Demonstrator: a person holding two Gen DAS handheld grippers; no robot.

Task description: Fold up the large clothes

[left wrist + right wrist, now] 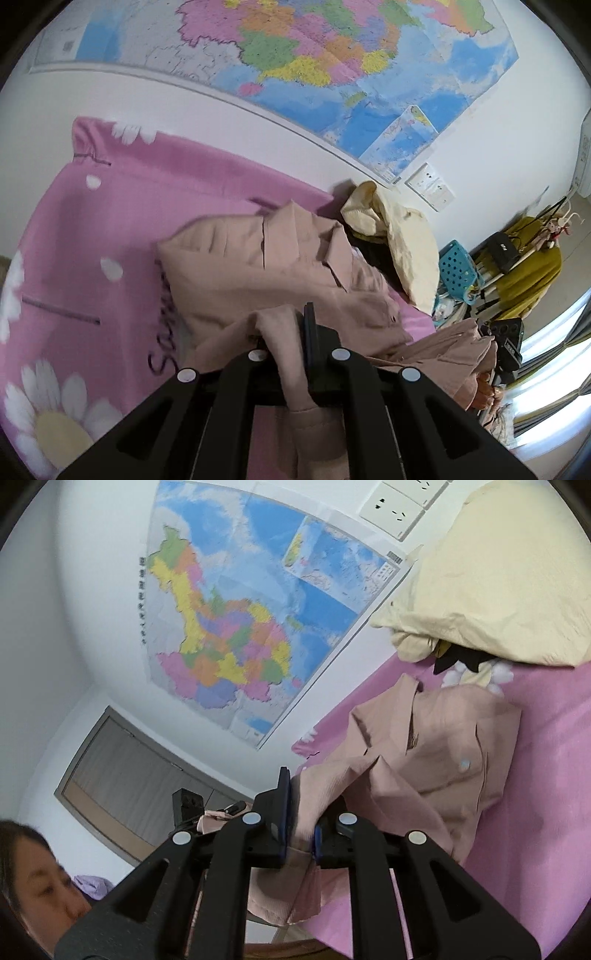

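The dusty-pink shirt [280,266] lies on the pink flowered blanket [122,221], its collar end toward the wall, the body rumpled and partly doubled over, with one pale button [464,764] showing on the front. The left gripper [291,332] pinches a fold of the shirt's cloth, which hangs down between its fingers. The right gripper [301,812] is clamped on another bunch of the same shirt, lifted a little off the blanket, the fabric spilling below its blue-padded fingers [283,805]. Just beyond the collar sits a cream jacket [491,590] heaped over something dark. Above, a big coloured map [332,62] covers the white wall, with a wall socket [397,511] beside its corner.
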